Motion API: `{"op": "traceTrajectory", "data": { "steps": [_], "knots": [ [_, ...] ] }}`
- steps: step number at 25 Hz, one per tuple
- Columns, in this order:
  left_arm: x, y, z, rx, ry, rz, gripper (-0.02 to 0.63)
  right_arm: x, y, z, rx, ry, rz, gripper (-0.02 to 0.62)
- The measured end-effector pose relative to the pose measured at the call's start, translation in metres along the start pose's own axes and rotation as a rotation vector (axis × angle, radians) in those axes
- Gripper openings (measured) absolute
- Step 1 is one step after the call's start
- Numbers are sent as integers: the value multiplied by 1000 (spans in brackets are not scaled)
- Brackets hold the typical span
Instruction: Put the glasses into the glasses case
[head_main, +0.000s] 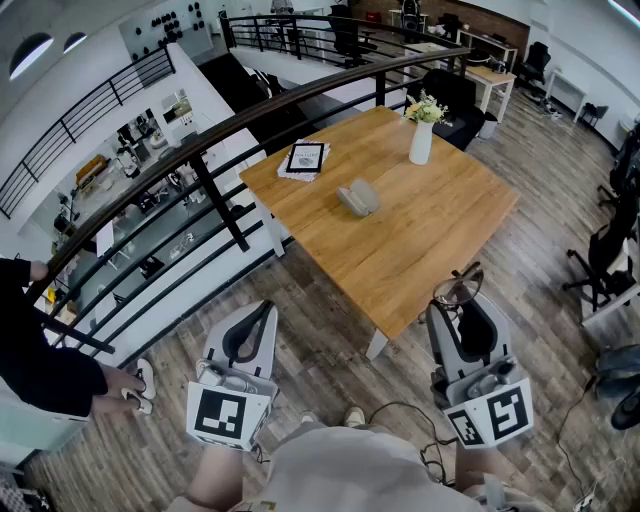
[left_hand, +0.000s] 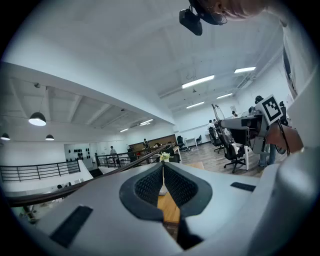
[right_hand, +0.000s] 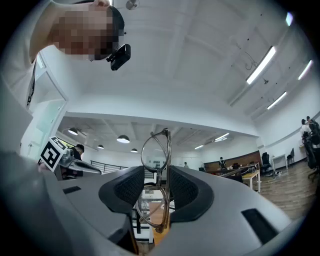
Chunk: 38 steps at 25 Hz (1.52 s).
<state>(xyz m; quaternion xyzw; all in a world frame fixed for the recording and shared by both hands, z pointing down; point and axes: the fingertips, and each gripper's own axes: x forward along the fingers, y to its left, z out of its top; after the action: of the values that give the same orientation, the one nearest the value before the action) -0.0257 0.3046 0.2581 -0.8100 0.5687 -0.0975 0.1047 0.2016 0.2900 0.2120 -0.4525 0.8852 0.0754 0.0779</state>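
Lower part of glasses (right_hand: 156, 155) partly hidden between right gripper (right_hand: 157, 172) pads. Toward 12 o'clock, glasses case (head_main: 358, 197) too small to tell open or closed. At 11 o'clock, book (head_main: 305, 158) cover print unreadable. At 8 o'clock, bystander (head_main: 40, 360) cut by frame edge. At 6 o'clock, vase (left_hand: 163, 159) mostly hidden behind left gripper (left_hand: 163, 167) pads.

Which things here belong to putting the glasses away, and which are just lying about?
Job: clear-framed round glasses, clamped in the right tongs; grey oval glasses case on the wooden table.
Lying about: white vase of flowers; dark-covered book.
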Motion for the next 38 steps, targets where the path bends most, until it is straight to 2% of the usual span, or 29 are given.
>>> {"op": "traceTrajectory", "data": {
  "steps": [10,29,38],
  "knots": [
    [1,-12,-3,-13,3,-3,21,-8,-9,-7,11,8,-4,178],
    [10,-33,9,19,4,-10,21,-22,-25,-13,12,33,20,178],
    [32,-14,-9,19,-4,-19,21,17,-22,-36,0,58,39,178]
  ]
}}
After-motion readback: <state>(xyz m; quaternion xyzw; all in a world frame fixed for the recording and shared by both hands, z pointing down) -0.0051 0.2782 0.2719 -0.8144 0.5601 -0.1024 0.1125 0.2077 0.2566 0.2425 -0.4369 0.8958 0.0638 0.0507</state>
